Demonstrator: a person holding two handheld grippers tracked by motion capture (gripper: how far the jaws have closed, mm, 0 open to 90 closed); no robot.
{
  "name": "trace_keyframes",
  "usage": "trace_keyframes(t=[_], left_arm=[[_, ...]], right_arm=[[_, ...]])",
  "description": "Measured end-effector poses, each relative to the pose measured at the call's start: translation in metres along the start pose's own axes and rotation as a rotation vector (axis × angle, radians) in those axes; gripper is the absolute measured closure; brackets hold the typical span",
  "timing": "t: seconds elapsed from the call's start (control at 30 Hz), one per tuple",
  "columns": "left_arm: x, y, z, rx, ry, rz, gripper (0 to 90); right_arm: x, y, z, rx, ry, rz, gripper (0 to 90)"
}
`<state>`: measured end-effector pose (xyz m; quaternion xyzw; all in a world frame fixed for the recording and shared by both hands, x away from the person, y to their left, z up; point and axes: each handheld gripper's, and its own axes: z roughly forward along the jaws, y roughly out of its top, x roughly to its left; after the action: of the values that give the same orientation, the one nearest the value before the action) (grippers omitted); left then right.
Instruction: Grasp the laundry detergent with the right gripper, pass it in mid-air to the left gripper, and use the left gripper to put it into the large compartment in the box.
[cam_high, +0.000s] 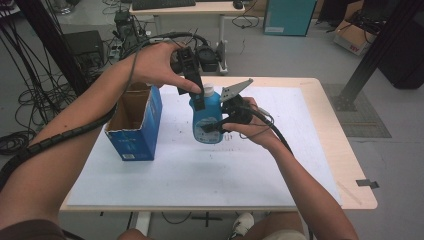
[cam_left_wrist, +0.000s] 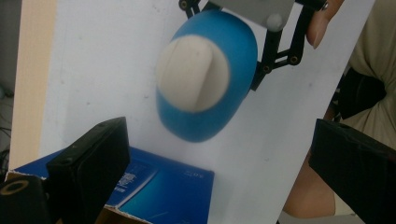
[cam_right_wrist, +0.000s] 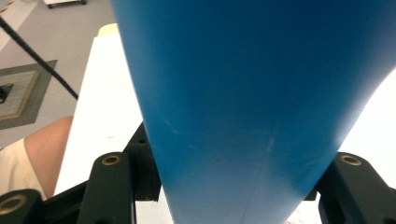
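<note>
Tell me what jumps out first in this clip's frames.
A blue bottle with a white cap stands mid-table, clamped by the right gripper. The left gripper hangs open just above the cap. An open blue carton stands to the bottle's left.

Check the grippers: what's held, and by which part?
The right gripper is shut on the blue bottle, its jaws clamping the body's lower half. The left gripper is open above the white cap, holding nothing.
</note>
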<state>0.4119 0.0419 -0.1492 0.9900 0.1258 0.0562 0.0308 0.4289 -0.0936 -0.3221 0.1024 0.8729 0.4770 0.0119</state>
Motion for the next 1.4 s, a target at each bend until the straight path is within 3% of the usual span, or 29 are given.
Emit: trace_keyframes(t=[0.2,0.53,0.97,1.0,1.07,1.4], left_arm=[[-0.003,0.0,0.007,0.029,-0.024,0.029,5.9],[-0.009,0.003,0.013,0.03,-0.045,0.046,5.9],[-0.012,0.007,0.023,0.069,-0.076,0.069,6.0],[-0.011,0.007,0.023,0.07,-0.077,0.073,5.9],[-0.011,0.007,0.023,0.069,-0.079,0.074,5.9],[-0.012,0.009,0.026,0.078,-0.085,0.086,6.0]], right_arm=[[0.006,0.003,0.005,-0.004,0.018,-0.024,42.5],[0.014,0.007,0.009,-0.028,0.048,-0.066,42.5],[0.022,0.013,0.007,-0.049,0.077,-0.09,42.5],[0.02,0.014,0.006,-0.044,0.087,-0.13,42.5],[0.019,0.015,0.006,-0.046,0.088,-0.152,42.5],[0.024,0.017,0.003,-0.058,0.108,-0.155,42.5]])
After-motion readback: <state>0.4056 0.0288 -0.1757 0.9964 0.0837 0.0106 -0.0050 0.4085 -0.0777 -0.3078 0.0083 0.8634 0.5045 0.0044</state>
